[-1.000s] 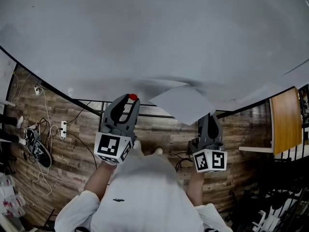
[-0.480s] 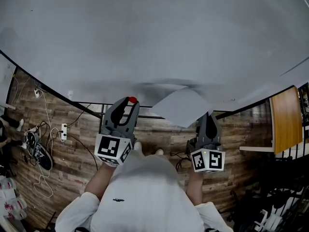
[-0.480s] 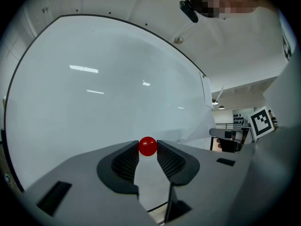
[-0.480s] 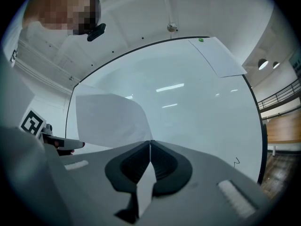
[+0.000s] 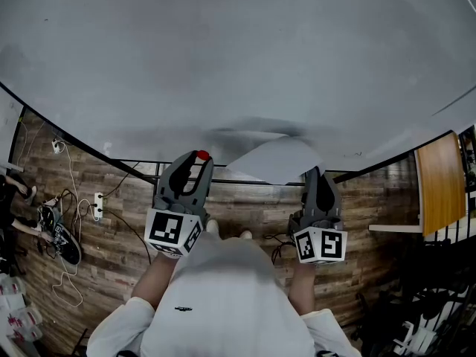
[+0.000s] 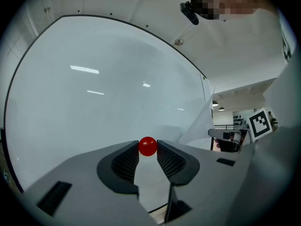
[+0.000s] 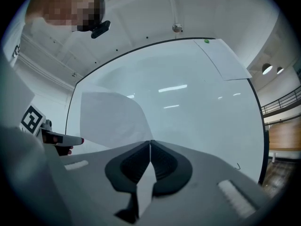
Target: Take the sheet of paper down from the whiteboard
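The sheet of paper (image 5: 275,160) sits by the lower edge of the whiteboard (image 5: 238,58), about midway along it and between the two tools. The right hand-held gripper (image 5: 317,174) is the nearer. Its jaws are pressed together on the sheet's lower corner, and the sheet runs up and leftward from them, bowing off the board. Whether the far edge touches the board I cannot tell. The left hand-held gripper (image 5: 198,163) is clamped on one red round magnet (image 6: 147,146), just left of the sheet. A second sheet (image 7: 225,60) lies at the board's upper right corner under one green magnet (image 7: 206,41).
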`<state>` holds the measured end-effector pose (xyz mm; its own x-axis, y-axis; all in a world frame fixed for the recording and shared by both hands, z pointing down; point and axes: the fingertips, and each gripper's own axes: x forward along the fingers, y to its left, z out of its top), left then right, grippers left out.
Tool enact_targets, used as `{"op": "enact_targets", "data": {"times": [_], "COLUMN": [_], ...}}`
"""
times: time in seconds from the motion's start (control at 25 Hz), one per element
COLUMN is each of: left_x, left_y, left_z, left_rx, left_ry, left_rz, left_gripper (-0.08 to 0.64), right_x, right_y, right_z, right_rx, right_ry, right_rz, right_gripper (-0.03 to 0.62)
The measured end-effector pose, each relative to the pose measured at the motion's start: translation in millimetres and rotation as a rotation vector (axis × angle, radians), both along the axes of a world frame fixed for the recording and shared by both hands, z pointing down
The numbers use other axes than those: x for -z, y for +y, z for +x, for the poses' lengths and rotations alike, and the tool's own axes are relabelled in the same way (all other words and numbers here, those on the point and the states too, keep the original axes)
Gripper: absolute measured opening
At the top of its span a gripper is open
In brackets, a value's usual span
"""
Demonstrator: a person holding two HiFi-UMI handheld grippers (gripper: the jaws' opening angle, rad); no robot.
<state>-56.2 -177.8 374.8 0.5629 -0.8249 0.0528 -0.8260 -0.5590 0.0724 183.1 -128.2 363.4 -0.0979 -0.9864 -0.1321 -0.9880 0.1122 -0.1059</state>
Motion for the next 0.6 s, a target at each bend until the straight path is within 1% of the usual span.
{"op": "enact_targets", "data": {"times": [0.28,0.6], "left_x": [2.1,2.6], "left_y": [-0.7,-3.0], "left_z": [-2.5,-2.4], "left_rx": [-0.007,-0.007], "left_ry": [-0.005,0.0], "left_rz": [0.002,0.004], "left_gripper": [0.123,0.123], "right_x": [-0.8,4.4], "right_y": [-3.2,-8.9], "right_z": [-1.8,-8.7], "right_rx": [0.008,0.02], "right_ry": [0.038,0.054], "right_rz": [-0.007,0.004], "right_gripper": [0.011,0.011]}}
